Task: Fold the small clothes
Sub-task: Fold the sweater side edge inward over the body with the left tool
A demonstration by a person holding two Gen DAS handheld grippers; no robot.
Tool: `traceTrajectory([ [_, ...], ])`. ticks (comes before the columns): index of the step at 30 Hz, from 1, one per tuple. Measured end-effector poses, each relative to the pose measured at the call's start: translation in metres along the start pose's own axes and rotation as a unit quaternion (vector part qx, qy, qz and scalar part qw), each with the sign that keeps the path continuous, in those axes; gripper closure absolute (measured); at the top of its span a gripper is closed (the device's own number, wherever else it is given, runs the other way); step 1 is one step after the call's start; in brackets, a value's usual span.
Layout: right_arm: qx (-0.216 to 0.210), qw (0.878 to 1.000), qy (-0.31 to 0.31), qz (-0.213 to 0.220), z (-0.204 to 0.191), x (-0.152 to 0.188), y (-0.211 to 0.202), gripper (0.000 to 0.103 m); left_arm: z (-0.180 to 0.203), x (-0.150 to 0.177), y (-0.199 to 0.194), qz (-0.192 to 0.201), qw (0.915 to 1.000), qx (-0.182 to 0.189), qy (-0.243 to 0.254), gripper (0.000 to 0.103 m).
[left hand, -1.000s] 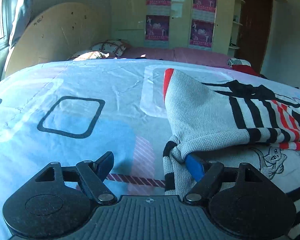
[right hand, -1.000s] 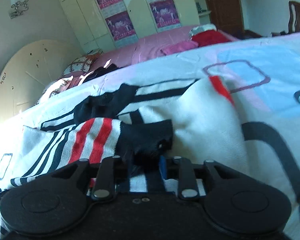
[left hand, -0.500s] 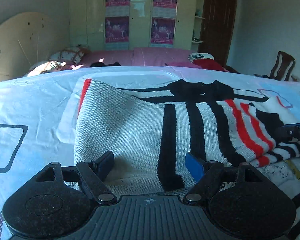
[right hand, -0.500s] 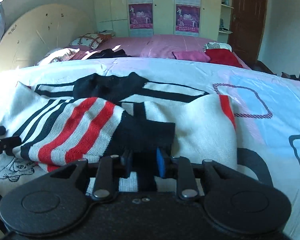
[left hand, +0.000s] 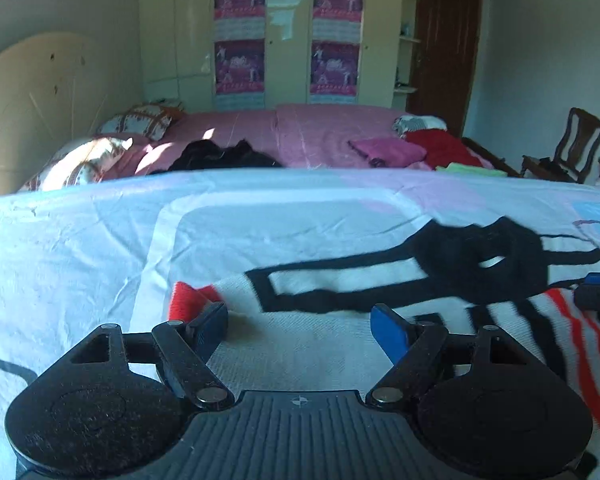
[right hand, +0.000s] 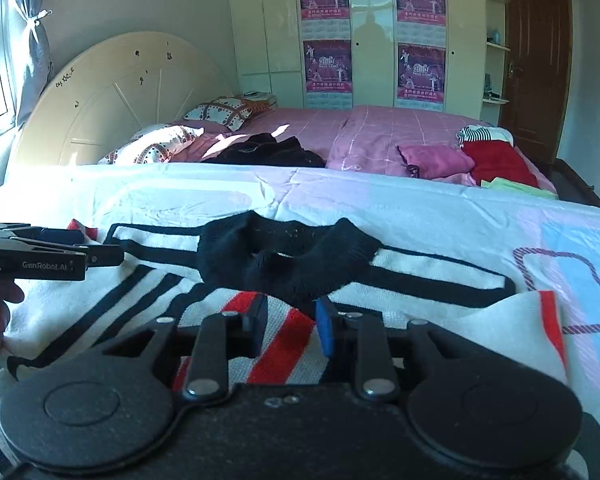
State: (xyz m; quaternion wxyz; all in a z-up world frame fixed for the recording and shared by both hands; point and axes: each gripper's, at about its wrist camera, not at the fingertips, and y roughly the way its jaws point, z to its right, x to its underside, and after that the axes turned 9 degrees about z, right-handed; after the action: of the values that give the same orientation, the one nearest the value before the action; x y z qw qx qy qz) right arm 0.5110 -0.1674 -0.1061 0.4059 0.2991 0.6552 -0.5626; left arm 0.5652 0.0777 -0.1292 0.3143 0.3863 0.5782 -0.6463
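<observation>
sweater (right hand: 412, 280) being spread flat on the bed (left hand: 80, 248)
left hand-held gripper (left hand: 300, 326) is being held wide above it; right hand-held gripper (right hand: 290, 326) is being kept narrow around a striped fold.

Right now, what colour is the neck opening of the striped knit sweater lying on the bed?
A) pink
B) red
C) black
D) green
C: the sweater has a black collar at its far edge, while red shows only in stripes and at the cuffs.
</observation>
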Motion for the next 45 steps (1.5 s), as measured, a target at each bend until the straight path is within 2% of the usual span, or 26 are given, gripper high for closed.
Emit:
traceTrajectory([
  [3, 0.022, 0.999, 0.010, -0.030, 0.012, 0.006, 0.016, 0.073, -0.015, 0.005, 0.000, 0.004, 0.9991, 0.009, -0.042, 0.025],
  [5, 0.026, 0.999, 0.021, -0.018, 0.018, 0.003, 0.003, 0.073, -0.012, -0.001, -0.011, 0.010, 0.9995, -0.009, -0.028, 0.025],
  [6, 0.027, 0.999, 0.019, -0.003, 0.019, 0.001, -0.007, 0.072, -0.012, -0.002, -0.023, 0.031, 0.9992, -0.009, -0.024, 0.025],
  [8, 0.021, 0.999, 0.023, 0.015, 0.020, 0.002, -0.024, 0.072, -0.012, -0.001, -0.039, 0.041, 0.9987, 0.001, -0.029, 0.025],
  [10, 0.010, 1.000, 0.019, 0.012, 0.019, 0.007, -0.029, 0.071, -0.007, 0.007, -0.044, 0.035, 0.9991, 0.008, -0.024, 0.025],
  [12, 0.025, 0.999, -0.002, -0.027, 0.016, 0.019, -0.015, 0.072, -0.003, 0.023, -0.033, -0.002, 1.0000, 0.002, -0.001, 0.025],
  [14, 0.032, 0.999, -0.004, -0.023, 0.015, 0.023, -0.013, 0.071, 0.004, 0.031, -0.035, 0.009, 0.9997, -0.009, 0.019, 0.025],
  [16, 0.034, 0.999, -0.002, -0.014, 0.012, 0.014, -0.024, 0.071, 0.010, 0.024, -0.052, 0.017, 0.9996, 0.001, 0.021, 0.025],
  [18, 0.027, 0.999, -0.004, 0.017, 0.007, 0.007, -0.043, 0.070, 0.021, 0.020, -0.077, 0.044, 0.9987, 0.018, 0.019, 0.025],
  [20, 0.011, 0.999, -0.008, 0.029, 0.000, 0.006, -0.056, 0.069, 0.034, 0.023, -0.090, 0.046, 0.9980, 0.029, 0.031, 0.025],
  [22, -0.018, 0.999, -0.013, 0.025, -0.012, 0.012, -0.064, 0.068, 0.047, 0.032, -0.094, 0.036, 0.9979, 0.044, 0.032, 0.025],
  [24, -0.034, 0.999, -0.028, 0.000, -0.023, 0.026, -0.057, 0.064, 0.057, 0.047, -0.085, 0.001, 0.9983, 0.037, 0.045, 0.025],
  [25, -0.026, 0.999, -0.035, -0.031, -0.027, 0.035, -0.047, 0.064, 0.057, 0.054, -0.083, 0.008, 0.9986, 0.032, 0.041, 0.022],
  [26, -0.020, 0.999, -0.040, -0.030, -0.028, 0.042, -0.045, 0.064, 0.053, 0.057, -0.085, 0.014, 0.9992, 0.028, 0.023, 0.020],
  [28, -0.015, 0.999, -0.041, -0.027, -0.031, 0.037, -0.055, 0.065, 0.048, 0.050, -0.096, 0.018, 0.9992, 0.031, 0.020, 0.020],
  [30, -0.013, 1.000, -0.022, 0.010, -0.026, 0.029, -0.075, 0.064, 0.044, 0.050, -0.114, 0.053, 0.9978, 0.022, 0.035, 0.018],
  [31, -0.003, 1.000, -0.018, 0.020, -0.022, 0.027, -0.080, 0.064, 0.040, 0.051, -0.115, 0.044, 0.9982, 0.017, 0.036, 0.013],
  [32, 0.014, 1.000, -0.014, 0.014, -0.017, 0.028, -0.079, 0.063, 0.036, 0.056, -0.110, 0.020, 0.9990, 0.007, 0.038, 0.012],
  [33, 0.035, 0.999, -0.013, -0.015, -0.012, 0.033, -0.070, 0.062, 0.033, 0.063, -0.102, -0.003, 0.9991, 0.003, 0.043, 0.012],
  [34, 0.044, 0.997, -0.016, -0.054, -0.008, 0.040, -0.058, 0.062, 0.029, 0.068, -0.102, 0.007, 0.9992, 0.008, 0.037, 0.009],
  [35, 0.041, 0.998, -0.020, -0.036, -0.007, 0.042, -0.061, 0.061, 0.027, 0.070, -0.104, 0.009, 0.9994, 0.008, 0.033, 0.008],
  [38, 0.047, 0.997, -0.023, -0.050, -0.011, 0.035, -0.066, 0.061, 0.033, 0.062, -0.112, 0.007, 0.9989, -0.001, 0.047, 0.008],
  [43, 0.064, 0.997, -0.023, -0.046, -0.013, 0.034, -0.088, 0.058, 0.029, 0.058, -0.137, 0.013, 0.9990, -0.003, 0.043, 0.008],
  [44, 0.067, 0.997, -0.022, -0.042, -0.013, 0.033, -0.094, 0.057, 0.028, 0.058, -0.142, 0.015, 0.9988, -0.008, 0.045, 0.001],
  [45, 0.070, 0.997, -0.021, -0.039, -0.014, 0.032, -0.100, 0.057, 0.026, 0.057, -0.148, 0.019, 0.9988, -0.013, 0.043, 0.000],
])
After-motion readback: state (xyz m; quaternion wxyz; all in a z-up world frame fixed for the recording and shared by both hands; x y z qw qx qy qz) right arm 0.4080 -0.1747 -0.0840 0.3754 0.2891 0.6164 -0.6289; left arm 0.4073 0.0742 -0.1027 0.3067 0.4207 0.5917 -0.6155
